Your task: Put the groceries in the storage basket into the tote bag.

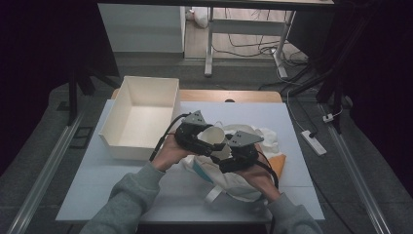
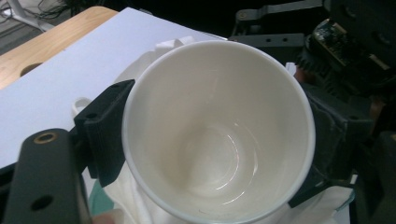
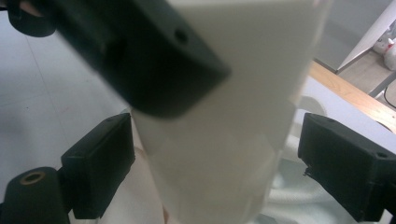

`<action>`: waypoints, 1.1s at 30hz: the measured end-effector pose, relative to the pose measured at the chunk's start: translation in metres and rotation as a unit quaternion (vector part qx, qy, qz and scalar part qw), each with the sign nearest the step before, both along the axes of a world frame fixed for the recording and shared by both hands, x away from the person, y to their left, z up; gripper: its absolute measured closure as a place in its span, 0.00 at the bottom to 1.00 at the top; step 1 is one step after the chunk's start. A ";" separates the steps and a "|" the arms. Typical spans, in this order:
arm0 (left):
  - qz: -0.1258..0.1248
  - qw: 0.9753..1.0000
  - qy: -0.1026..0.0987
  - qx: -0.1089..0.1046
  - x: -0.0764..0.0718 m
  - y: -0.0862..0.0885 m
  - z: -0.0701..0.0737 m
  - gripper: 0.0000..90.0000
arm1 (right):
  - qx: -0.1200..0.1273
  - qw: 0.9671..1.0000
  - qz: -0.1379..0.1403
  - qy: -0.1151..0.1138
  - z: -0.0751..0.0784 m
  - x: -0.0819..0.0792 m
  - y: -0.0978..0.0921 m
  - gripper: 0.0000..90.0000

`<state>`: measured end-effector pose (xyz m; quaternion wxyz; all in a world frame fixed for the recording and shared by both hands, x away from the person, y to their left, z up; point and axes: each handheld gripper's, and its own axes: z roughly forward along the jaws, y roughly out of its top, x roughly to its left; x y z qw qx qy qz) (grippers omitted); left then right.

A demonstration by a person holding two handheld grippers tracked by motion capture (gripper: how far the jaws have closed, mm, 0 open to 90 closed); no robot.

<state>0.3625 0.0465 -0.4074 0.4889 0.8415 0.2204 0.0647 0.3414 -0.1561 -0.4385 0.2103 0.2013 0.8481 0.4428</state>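
The white cup (image 2: pixel 218 130) is clamped at its rim by the left gripper (image 1: pixel 196 132) above the cloth bag (image 1: pixel 234 170). Its body stands between the spread fingers of the right gripper (image 3: pixel 215 168) — toward 12 o'clock — one pad (image 3: pixel 100 163) just beside its wall, the other apart.

Dim room, grey floor (image 1: pixel 384 161), white desk legs (image 1: pixel 209 44) behind, floor cables (image 1: pixel 253 48), power strip (image 1: pixel 313 142)

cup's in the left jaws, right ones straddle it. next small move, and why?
Probably close the right gripper on the cup. Its jaws stand open on either side of the cup's wall, the right one clearly apart, while the left gripper grips it by the rim, above the cloth bag.
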 end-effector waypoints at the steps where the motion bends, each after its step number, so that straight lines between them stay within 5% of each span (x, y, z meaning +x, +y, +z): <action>1: -0.002 1.000 0.001 0.001 0.000 -0.001 0.000 0.22 | -0.001 1.000 0.000 0.001 0.000 -0.001 0.001 0.15; 11: -0.009 1.000 0.009 0.015 0.000 -0.008 -0.008 0.21 | -0.029 1.000 0.001 0.012 -0.004 -0.002 0.004 0.25; 23: -0.005 1.000 0.003 -0.025 -0.002 0.008 0.001 0.13 | -0.034 0.999 -0.020 0.013 -0.005 0.002 -0.005 0.25; 33: 0.044 0.999 -0.006 -0.030 0.002 0.029 0.007 0.14 | -0.020 0.998 -0.060 0.009 0.002 0.008 -0.026 0.25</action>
